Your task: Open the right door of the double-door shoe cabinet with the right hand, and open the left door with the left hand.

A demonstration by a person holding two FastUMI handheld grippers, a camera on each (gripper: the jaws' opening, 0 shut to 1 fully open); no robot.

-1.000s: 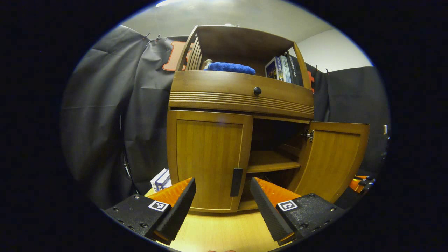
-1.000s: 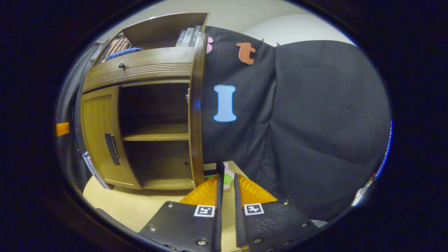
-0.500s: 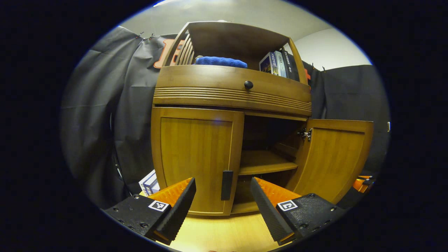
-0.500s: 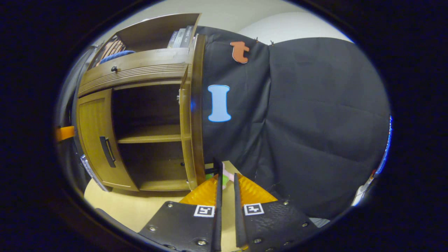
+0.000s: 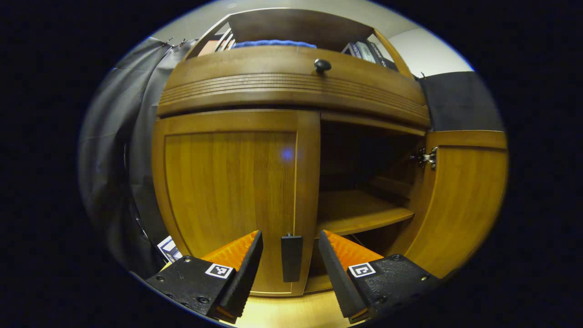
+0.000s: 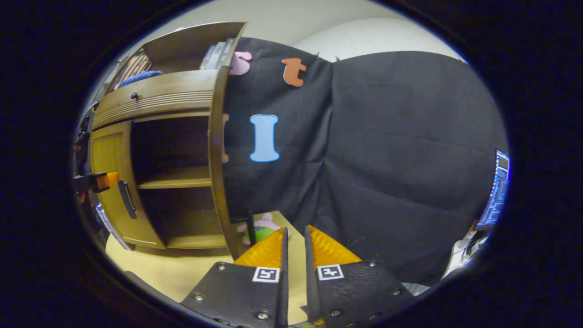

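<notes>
A pale wooden worktop (image 6: pixel 155 269) carries the shoe cabinet (image 5: pixel 255 191) — standing straight ahead of the left tongs (image 5: pixel 288 273). A pink-and-green soft toy (image 6: pixel 260 226) lies on the worktop just ahead of the right tongs (image 6: pixel 294 273) — beside the cabinet.

Black cloth (image 6: pixel 401 150) drapes the booth's walls beneath a pale ceiling (image 6: pixel 291 20); a light wooden counter (image 6: pixel 182 273) lies below, and perhaps a lit monitor (image 6: pixel 497 191) stands at the edge.
</notes>
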